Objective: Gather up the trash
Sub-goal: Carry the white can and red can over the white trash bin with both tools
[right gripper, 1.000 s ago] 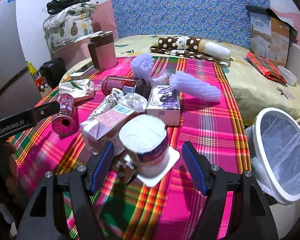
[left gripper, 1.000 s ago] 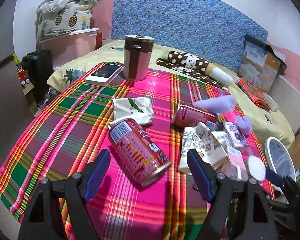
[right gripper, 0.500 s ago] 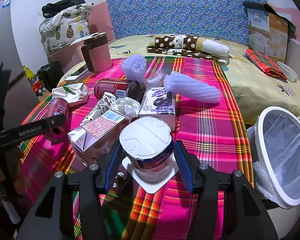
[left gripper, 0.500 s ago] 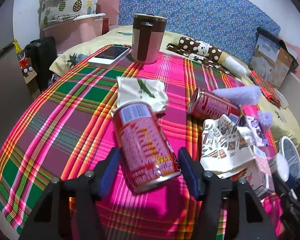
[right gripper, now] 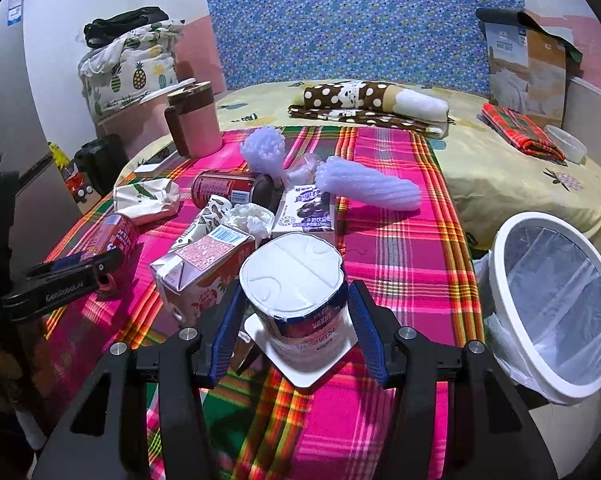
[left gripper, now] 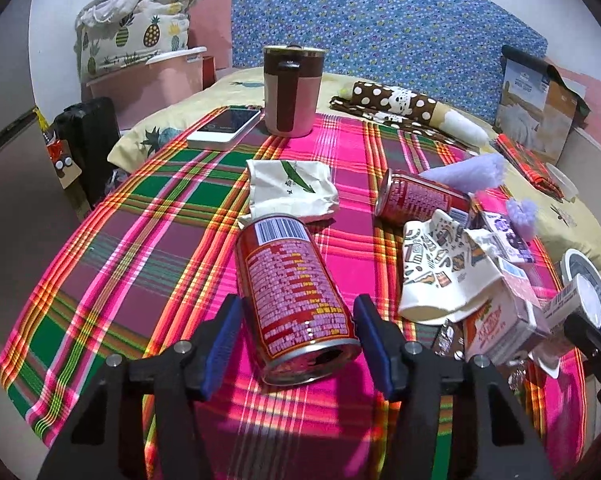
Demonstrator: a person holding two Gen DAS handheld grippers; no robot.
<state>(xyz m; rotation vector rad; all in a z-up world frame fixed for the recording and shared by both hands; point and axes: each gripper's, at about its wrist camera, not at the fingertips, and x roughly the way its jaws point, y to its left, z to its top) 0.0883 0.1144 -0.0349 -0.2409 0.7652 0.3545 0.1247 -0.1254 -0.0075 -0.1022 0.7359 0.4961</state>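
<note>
My left gripper is shut on a red drink can that lies on its side on the plaid cloth. My right gripper is shut on an upside-down white yogurt cup. A white bin with a clear liner stands at the right edge of the cloth. More trash lies between: a second red can, a crumpled paper bag, a milk carton, a drink box and purple foam nets.
A pink and brown mug and a phone sit at the far end of the cloth. A spotted roll and a folded red cloth lie on the bed. A pink tub stands at far left.
Both grippers moved forward and closed: the left onto the red can, the right onto the yogurt cup. The can turned to point along the left gripper.
</note>
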